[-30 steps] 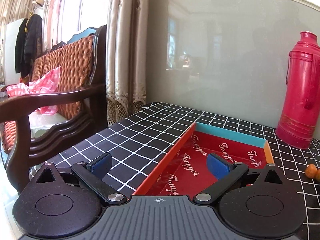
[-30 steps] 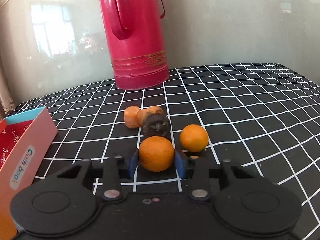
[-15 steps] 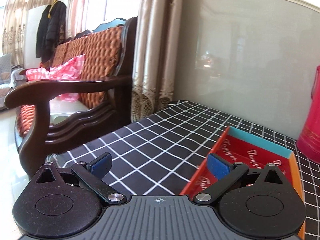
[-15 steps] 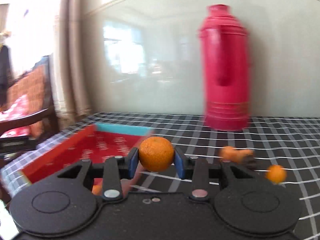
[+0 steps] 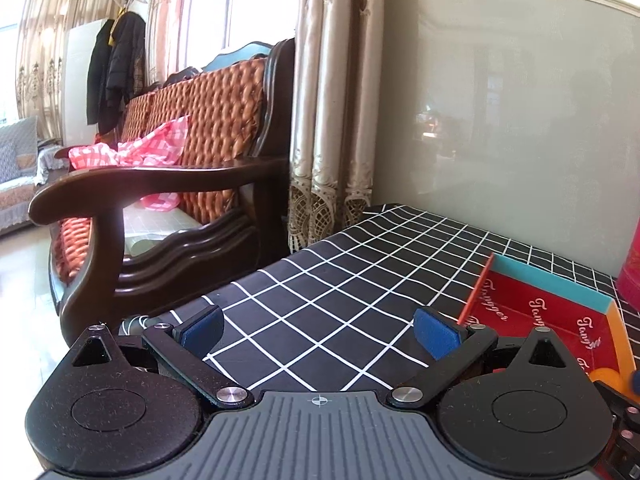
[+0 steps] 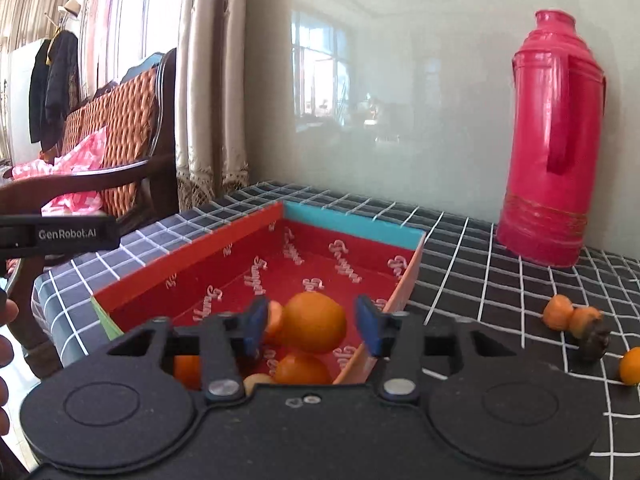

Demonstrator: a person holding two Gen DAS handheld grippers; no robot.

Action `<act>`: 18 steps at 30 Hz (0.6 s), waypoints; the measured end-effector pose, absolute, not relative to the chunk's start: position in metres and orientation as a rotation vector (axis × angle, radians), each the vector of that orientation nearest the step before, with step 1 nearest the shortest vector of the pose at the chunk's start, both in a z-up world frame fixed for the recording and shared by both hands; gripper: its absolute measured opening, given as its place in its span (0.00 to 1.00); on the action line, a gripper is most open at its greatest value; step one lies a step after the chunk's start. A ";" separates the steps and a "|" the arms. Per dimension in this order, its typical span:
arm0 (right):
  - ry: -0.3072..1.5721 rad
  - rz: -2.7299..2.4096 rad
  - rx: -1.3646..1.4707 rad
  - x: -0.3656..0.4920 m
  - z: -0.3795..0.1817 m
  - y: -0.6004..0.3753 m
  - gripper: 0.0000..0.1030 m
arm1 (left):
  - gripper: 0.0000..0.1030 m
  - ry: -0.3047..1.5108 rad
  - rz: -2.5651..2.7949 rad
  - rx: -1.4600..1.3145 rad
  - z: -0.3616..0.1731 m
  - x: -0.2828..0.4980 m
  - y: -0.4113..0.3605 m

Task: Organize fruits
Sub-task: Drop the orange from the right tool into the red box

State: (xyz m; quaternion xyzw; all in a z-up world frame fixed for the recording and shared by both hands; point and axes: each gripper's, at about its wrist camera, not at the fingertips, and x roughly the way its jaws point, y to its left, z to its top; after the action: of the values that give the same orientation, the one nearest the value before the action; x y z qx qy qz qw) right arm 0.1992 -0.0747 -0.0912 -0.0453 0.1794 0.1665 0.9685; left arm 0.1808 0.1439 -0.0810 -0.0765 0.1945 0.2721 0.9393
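A red box [image 6: 192,258] with a teal far wall sits on the checked table; it also shows in the left wrist view [image 5: 558,289]. My right gripper [image 6: 312,326] is open over the box's near end. An orange [image 6: 314,322] sits between its blue pads, free of both, with several more fruits [image 6: 302,368] in the box below. On the table to the right lie two carrot-like pieces [image 6: 572,316], a dark fruit [image 6: 594,344] and an orange [image 6: 631,366]. My left gripper [image 5: 320,330] is open and empty, over the table left of the box.
A red thermos [image 6: 554,144] stands at the back right by the wall. A wooden armchair [image 5: 160,200] with pink cloth stands off the table's left edge, beside curtains [image 5: 336,100]. The left gripper's body [image 6: 56,234] shows at the left in the right wrist view.
My right gripper carried the orange left from the table to over the box and opened, letting it go. My left gripper swung left, away from the box.
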 end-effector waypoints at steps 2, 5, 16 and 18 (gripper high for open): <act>0.310 0.299 -0.080 0.194 -0.086 -0.082 0.89 | 0.97 0.400 0.552 -0.170 -0.081 0.182 0.144; 0.276 0.248 -0.051 0.191 -0.079 -0.098 0.88 | 0.97 0.395 0.540 -0.162 -0.080 0.182 0.139; 0.242 -0.184 -0.010 0.182 -0.074 -0.181 0.94 | 0.97 0.336 0.400 -0.092 -0.071 0.184 0.089; 0.253 -0.274 -0.007 0.182 -0.075 -0.197 0.94 | 0.97 0.328 0.347 -0.070 -0.071 0.185 0.072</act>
State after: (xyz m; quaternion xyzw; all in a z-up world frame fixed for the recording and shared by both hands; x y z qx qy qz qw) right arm 0.1816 -0.1968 -0.0754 -0.0035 0.1258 -0.1362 0.9827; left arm 0.1854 0.0717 -0.0708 -0.0347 0.1623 0.1717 0.9711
